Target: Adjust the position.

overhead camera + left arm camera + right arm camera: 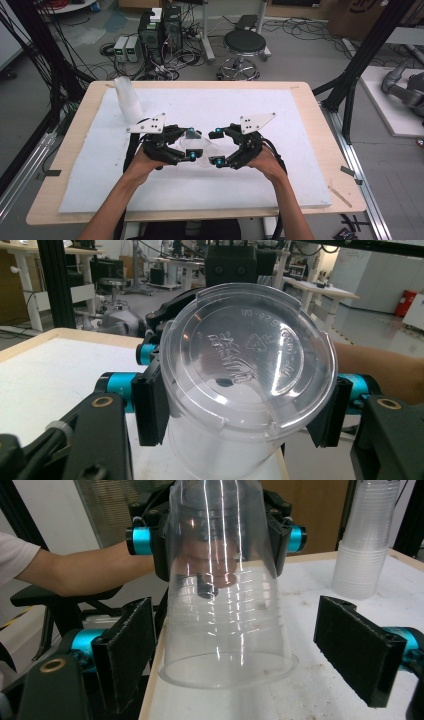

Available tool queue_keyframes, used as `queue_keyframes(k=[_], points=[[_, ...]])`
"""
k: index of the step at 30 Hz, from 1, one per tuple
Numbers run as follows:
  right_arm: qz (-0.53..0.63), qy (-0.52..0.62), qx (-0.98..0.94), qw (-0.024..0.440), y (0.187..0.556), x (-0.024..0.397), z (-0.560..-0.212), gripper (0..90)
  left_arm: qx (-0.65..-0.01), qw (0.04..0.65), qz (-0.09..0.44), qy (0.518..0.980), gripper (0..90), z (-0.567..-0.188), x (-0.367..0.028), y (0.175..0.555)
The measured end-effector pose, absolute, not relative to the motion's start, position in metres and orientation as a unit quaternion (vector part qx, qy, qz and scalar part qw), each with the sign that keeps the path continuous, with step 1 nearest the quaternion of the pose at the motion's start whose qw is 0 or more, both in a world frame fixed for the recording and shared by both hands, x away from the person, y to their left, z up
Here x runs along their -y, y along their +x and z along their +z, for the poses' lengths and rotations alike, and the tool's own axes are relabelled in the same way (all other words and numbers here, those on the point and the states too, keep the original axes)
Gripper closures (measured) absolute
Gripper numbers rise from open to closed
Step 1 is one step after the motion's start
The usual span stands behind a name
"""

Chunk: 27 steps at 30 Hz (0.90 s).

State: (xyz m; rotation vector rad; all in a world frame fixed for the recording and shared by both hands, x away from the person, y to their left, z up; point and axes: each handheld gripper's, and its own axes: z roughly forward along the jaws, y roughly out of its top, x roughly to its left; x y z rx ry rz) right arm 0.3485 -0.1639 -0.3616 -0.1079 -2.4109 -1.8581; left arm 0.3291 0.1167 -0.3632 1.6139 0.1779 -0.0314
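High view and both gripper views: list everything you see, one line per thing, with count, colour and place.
Plastic cup: one, clear, held sideways between the grippers above the table.
Cup stack: one, clear, on the foam, far left.
Foam sheet: one, white, covering the table.
Table: one, light wood.
Stool: one, black, beyond the table.
Computer towers: two, dark, on the floor.
Left gripper: black, shut on the cup's base end.
Right gripper: black, open around the cup's rim.

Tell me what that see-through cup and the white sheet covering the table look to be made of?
The see-through ribbed cup looks like thin clear plastic, glossy: light streaks run down its wall, and moulded lettering with a recycling mark shows on its base. The flat white sheet looks like matte foam board, dull, thick-edged and lightly speckled, though that is uncertain. It lies on a pale wooden tabletop.
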Motion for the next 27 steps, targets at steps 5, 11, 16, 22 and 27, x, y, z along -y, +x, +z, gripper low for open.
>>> queue_keyframes(k=[5, 11, 16, 22, 27], points=[[-0.605, -0.031, 0.794, 0.052, 0.348, 0.157, -0.364, 16.8, -0.075, 0.688, -0.016, 0.721, 38.4, -0.363, -0.112, 0.329], [-0.6, -0.025, 0.798, 0.055, 0.347, 0.15, -0.365, 16.8, -0.071, 0.69, -0.018, 0.72, 38.5, -0.361, -0.108, 0.33], [-0.597, -0.022, 0.8, 0.055, 0.347, 0.148, -0.366, 16.9, -0.071, 0.692, -0.019, 0.718, 38.5, -0.361, -0.107, 0.33], [-0.591, -0.017, 0.805, 0.053, 0.346, 0.146, -0.367, 19.4, -0.072, 0.689, -0.02, 0.72, 38.5, -0.362, -0.107, 0.33], [-0.59, -0.009, 0.806, 0.042, 0.345, 0.146, -0.366, 28.7, -0.073, 0.686, -0.019, 0.724, 38.5, -0.362, -0.106, 0.331]])
